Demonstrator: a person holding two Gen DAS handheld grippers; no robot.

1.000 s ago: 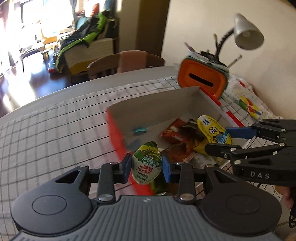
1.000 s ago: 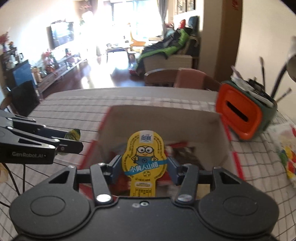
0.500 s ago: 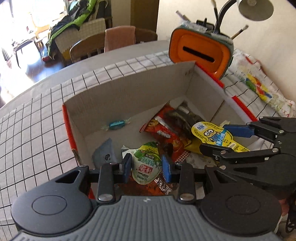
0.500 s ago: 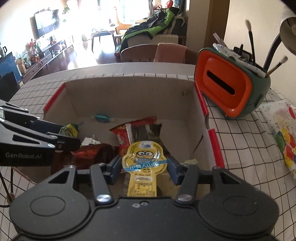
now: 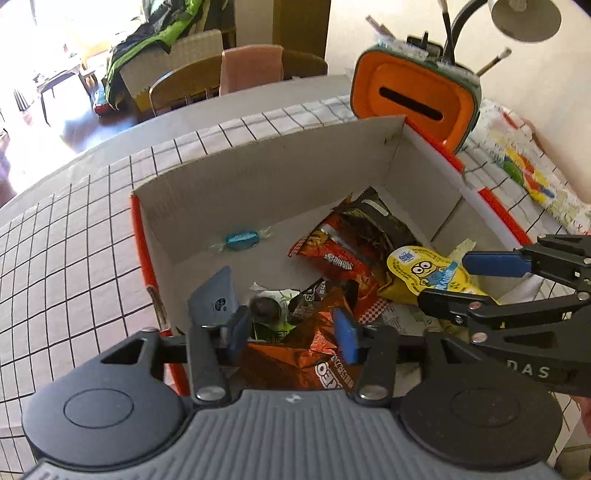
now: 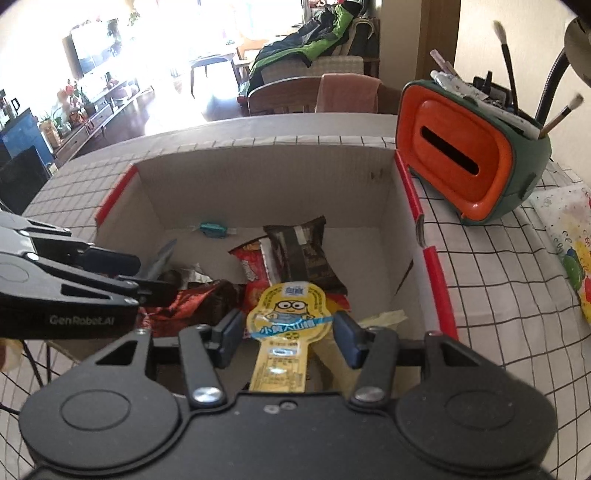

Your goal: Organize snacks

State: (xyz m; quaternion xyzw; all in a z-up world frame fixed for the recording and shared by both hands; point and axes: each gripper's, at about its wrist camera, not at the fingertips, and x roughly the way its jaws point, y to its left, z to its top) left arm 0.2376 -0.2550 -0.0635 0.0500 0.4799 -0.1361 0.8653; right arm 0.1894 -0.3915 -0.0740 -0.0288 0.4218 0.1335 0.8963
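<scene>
Overhead-lit: checked tablecloth [image 5: 74, 258], dining chair [image 5: 192, 88] beyond, sunlit lounge.

We lose the lower part of the orange foil packet [image 5: 295, 354] behind the left gripper [image 5: 291, 328] body, and the green snack pouch [image 5: 273, 310] just past its pads is blurred, its print unreadable. The tail of the yellow minion pouch [image 6: 286, 332] runs under the right gripper [image 6: 286, 338] housing. The desk lamp [image 5: 524, 18] is cut by the top edge, and a person's hand [image 5: 585, 421] shows only as a sliver at the right edge.
</scene>
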